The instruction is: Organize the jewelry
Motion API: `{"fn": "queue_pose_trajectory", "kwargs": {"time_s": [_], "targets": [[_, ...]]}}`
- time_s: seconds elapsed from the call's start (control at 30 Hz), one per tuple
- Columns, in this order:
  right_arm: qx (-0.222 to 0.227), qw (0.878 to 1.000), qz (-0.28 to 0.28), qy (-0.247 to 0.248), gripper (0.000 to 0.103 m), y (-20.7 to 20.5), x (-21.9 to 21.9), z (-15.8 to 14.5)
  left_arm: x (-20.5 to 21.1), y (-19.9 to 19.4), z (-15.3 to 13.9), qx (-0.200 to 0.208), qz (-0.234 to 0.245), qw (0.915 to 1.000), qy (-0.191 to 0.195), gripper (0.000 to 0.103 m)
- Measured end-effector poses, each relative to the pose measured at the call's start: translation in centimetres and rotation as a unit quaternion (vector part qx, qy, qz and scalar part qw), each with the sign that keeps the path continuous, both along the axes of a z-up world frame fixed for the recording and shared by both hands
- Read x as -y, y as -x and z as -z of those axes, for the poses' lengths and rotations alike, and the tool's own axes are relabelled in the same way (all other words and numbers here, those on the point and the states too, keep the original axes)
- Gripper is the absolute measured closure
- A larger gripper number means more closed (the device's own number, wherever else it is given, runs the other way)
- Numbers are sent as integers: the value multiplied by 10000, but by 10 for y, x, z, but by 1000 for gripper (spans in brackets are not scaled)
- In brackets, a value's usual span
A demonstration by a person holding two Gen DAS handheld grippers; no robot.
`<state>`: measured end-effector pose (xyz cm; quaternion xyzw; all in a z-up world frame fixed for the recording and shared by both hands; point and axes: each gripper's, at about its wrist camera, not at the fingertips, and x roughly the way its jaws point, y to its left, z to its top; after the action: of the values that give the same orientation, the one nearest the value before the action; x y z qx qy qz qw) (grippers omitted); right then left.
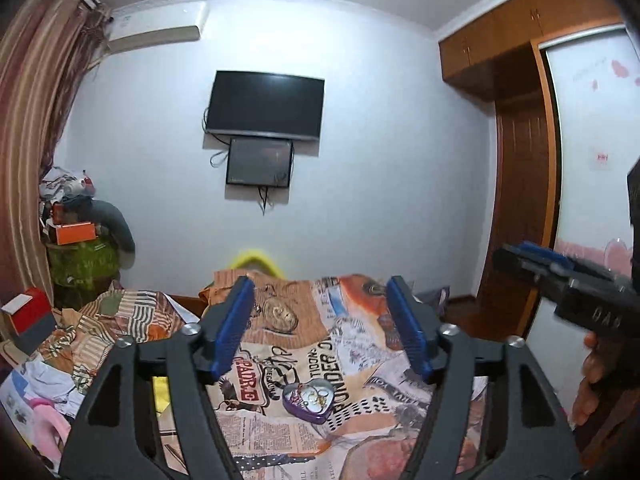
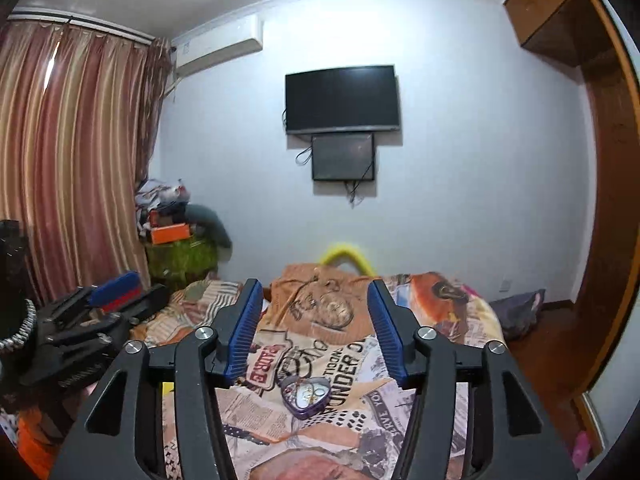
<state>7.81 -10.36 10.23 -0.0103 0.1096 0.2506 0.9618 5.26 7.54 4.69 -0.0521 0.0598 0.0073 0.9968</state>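
A purple heart-shaped tin [image 1: 308, 398] [image 2: 306, 396] lies open on the bed, with gold and white jewelry pieces inside. My left gripper [image 1: 320, 284] is held above and behind the tin, open, with nothing between its blue pads. My right gripper [image 2: 314, 286] hovers the same way over the tin, open and empty. Each gripper also shows in the other's view: the right gripper [image 1: 520, 254] at the right edge with a hand under it, the left gripper [image 2: 116, 288] at the lower left.
The bed cover [image 1: 340, 360] has a newspaper-style print. Crumpled clothes [image 1: 100, 332] and a red box [image 1: 32, 312] lie to the left. A pile of boxes [image 2: 172, 236] stands by the curtain. A television [image 2: 342, 98] hangs on the far wall; a wooden wardrobe [image 1: 520, 200] is on the right.
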Motion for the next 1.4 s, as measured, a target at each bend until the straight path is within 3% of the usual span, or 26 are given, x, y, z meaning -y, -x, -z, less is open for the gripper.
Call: {"fn": "queue_pose_trajectory", "kwargs": {"time_s": [0.13, 0.27, 0.4, 1.4], "targets": [[197, 9993, 330, 34, 18, 9, -4, 6, 0, 11, 1, 144, -161, 9998, -7, 3], [327, 9980, 528, 106, 14, 13, -10, 9, -1, 13, 5, 148, -285, 9995, -17, 1], [345, 9977, 571, 83, 3, 23, -5, 8, -2, 15, 7, 117, -253, 9996, 21, 1], [273, 9982, 531, 26, 2, 37, 11, 13, 8, 13, 9, -20, -215, 9996, -159, 1]]}}
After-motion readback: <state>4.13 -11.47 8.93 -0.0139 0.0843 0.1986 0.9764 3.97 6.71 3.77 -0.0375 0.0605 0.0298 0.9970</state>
